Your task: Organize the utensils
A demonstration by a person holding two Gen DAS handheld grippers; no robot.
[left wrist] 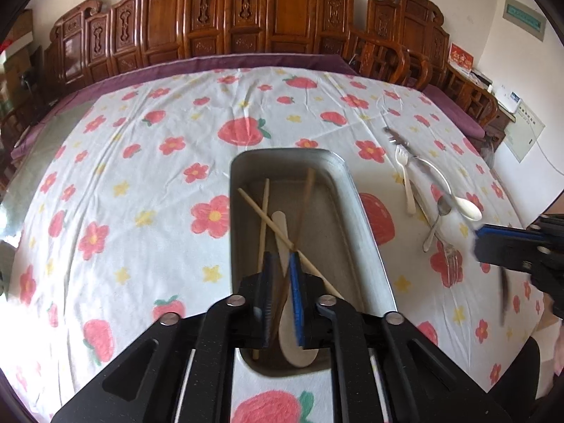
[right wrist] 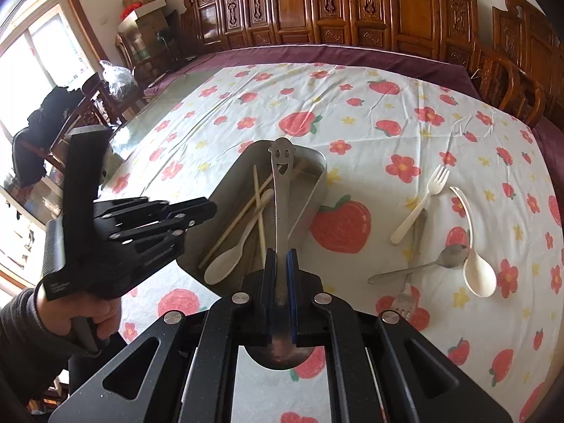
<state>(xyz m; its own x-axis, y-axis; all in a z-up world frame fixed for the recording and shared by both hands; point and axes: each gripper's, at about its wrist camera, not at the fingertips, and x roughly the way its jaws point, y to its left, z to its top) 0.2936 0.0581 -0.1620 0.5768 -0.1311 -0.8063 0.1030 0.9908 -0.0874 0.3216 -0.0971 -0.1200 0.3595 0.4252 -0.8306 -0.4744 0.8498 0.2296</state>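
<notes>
Left to right: our left gripper (left wrist: pixel 279 294) hovers over metal tray (left wrist: pixel 356 208), jaws narrow; whether they pinch wooden spoon (left wrist: pixel 294 338) between them or merely frame it, we cannot tell. Chopsticks (right wrist: pixel 259 208) lie crossed in tray. Our right gripper (right wrist: pixel 281 292) clamps smiley-handled steel spoon (right wrist: pixel 280 176), handle over tray. Risks we judge: early release drops spoon onto tablecloth (right wrist: pixel 352 112); crossed chopsticks tip it. Loose cutlery right: white fork (right wrist: pixel 421 204), white spoon (right wrist: pixel 476 264), steel spoon (right wrist: pixel 440 261).

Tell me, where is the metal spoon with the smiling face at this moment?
The smiley spoon is clamped in the right gripper, handle pointing forward above the metal tray, which lies left of the loose cutlery on the tablecloth.
</notes>
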